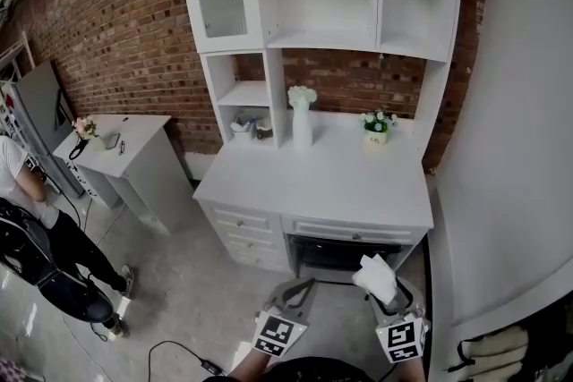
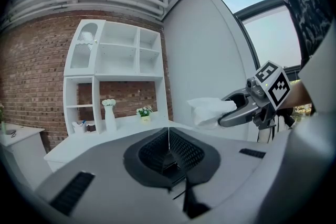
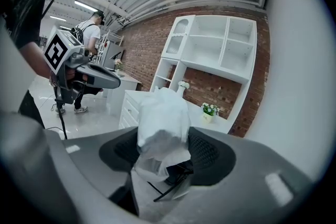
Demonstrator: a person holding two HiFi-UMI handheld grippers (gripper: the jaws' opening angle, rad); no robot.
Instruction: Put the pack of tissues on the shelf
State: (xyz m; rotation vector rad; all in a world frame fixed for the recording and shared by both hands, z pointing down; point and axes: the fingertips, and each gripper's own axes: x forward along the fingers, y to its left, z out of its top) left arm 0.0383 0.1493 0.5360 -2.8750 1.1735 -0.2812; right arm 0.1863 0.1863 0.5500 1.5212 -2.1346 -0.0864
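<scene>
White-wrapped and soft: with pack of tissues [image 3: 161,118] pinched in right gripper [image 3: 167,157], low and well short of shelf [image 1: 320,38], and left gripper [image 2: 168,150] closed on nothing, guard against slip or drop from crumpling wrap during the reach over desk [image 1: 322,179].

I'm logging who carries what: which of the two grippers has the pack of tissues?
The right gripper, its jaws closed on the white pack of tissues; the left gripper has its jaws shut together with nothing between them.
</scene>
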